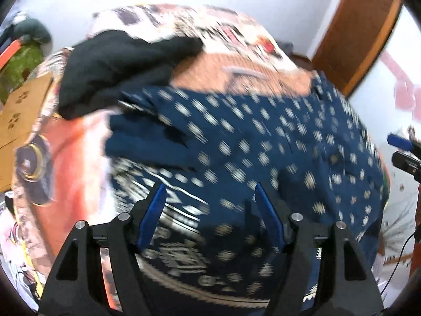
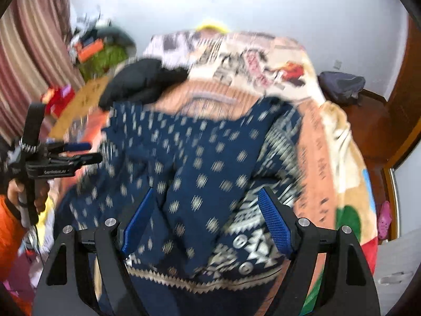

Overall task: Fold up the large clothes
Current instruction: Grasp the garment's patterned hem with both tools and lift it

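A navy sweater with a white knit pattern [image 1: 250, 142] lies spread on the bed, partly folded; it also shows in the right wrist view [image 2: 200, 173]. A black garment [image 1: 113, 65] lies bunched beyond it, and appears in the right wrist view [image 2: 142, 81]. My left gripper [image 1: 210, 192] is open and empty above the sweater's patterned hem. My right gripper [image 2: 208, 197] is open and empty above the sweater's near edge. The left gripper also appears at the left of the right wrist view [image 2: 79, 152], and the right gripper at the right edge of the left wrist view [image 1: 402, 147]. Both views are blurred.
A patterned orange and cream blanket [image 2: 315, 131] covers the bed. A cardboard box [image 1: 23, 110] and clutter stand to the left. A wooden door [image 1: 355, 31] is at the right. A dark bag [image 2: 342, 84] sits on a wooden stand beyond the bed.
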`<state>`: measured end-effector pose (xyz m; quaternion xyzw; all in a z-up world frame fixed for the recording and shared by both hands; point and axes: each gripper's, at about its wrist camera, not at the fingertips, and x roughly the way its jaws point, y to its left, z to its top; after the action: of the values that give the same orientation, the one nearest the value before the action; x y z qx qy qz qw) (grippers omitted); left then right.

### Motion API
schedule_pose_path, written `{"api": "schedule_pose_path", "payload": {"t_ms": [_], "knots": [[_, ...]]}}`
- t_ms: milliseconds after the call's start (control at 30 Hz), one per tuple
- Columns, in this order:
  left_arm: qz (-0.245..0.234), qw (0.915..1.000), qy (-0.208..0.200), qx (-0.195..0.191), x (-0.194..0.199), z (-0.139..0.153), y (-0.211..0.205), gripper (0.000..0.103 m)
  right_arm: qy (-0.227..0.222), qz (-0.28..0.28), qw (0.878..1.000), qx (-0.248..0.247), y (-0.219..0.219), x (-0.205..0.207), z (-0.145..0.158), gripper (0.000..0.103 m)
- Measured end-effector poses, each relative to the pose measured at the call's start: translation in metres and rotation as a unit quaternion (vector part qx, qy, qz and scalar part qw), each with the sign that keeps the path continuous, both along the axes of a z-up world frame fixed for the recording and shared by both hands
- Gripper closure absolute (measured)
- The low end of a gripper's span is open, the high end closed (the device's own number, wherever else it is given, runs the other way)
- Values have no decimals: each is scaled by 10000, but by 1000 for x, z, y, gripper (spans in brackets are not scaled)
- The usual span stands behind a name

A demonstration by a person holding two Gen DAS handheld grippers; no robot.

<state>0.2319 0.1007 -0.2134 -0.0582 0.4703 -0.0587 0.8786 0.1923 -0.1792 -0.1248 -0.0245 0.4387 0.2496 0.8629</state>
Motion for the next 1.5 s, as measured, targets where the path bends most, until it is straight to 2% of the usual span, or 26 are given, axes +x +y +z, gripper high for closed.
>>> {"api": "schedule_pose_path", "payload": {"t_ms": [33, 100, 167, 300, 400, 567, 667, 833, 900, 967, 1033, 1067, 1100, 1133, 1167, 1200, 1300, 1367, 1500], "knots": [[101, 9999, -60, -29, 0, 4, 9, 34, -62, -124, 9998, 133, -8, 5, 6, 25], [375, 9991, -185, -106, 3, 11, 31, 26, -86, -324, 9990, 282, -18, 13, 10, 22], [691, 9972, -173, -237, 8, 9, 59, 24, -40, -560, 9975, 439, -30, 26, 11, 21], [1102, 9896, 113, -915, 22, -15, 98, 24, 309, -914, 9930, 679, -45, 49, -6, 20], [1230, 9797, 349, -1546, 29, -39, 117, 24, 746, -1149, 9867, 880, -52, 66, -29, 20], [1363, 9570, 674, -2469, 47, -83, 132, 24, 1437, -1280, 9718, 1359, -59, 85, -58, 21], [1421, 9466, 759, -2794, 59, -103, 136, 24, 1554, -1212, 9670, 1614, -61, 92, -64, 20], [1169, 9347, 513, -3317, 78, -108, 133, 24, 1692, -1112, 9582, 2023, -60, 108, -73, 20], [1097, 9284, 503, -3515, 87, -110, 128, 24, 1739, -1073, 9554, 2132, -55, 114, -75, 27], [1192, 9256, 512, -3557, 93, -111, 124, 24, 1838, -1113, 9538, 2098, -49, 120, -78, 55], [1248, 9312, 574, -3376, 95, -108, 118, 26, 2101, -1159, 9476, 2107, -45, 126, -86, 73], [1260, 9380, 623, -3169, 95, -104, 112, 38, 2159, -1168, 9458, 2125, -44, 126, -88, 75], [1266, 9448, 682, -2945, 94, -102, 107, 56, 2164, -1179, 9465, 2084, -43, 125, -87, 77], [1273, 9532, 761, -2636, 93, -98, 101, 65, 2123, -1153, 9486, 2043, -42, 123, -82, 80], [1227, 9581, 772, -2469, 90, -94, 96, 73, 2062, -1113, 9505, 2040, -41, 121, -77, 82], [1210, 9596, 746, -2428, 87, -90, 94, 82, 2000, -1077, 9521, 2049, -41, 120, -71, 82], [1227, 9635, 681, -2279, 77, -71, 89, 86, 1686, -934, 9609, 1987, -35, 117, -41, 83], [1173, 9651, 506, -2284, 71, -46, 91, 87, 1534, -888, 9656, 1904, -26, 118, -23, 83], [1067, 9707, -92, -2151, 62, 15, 95, 88, 1235, -615, 9718, 1911, -4, 128, 12, 84]]}}
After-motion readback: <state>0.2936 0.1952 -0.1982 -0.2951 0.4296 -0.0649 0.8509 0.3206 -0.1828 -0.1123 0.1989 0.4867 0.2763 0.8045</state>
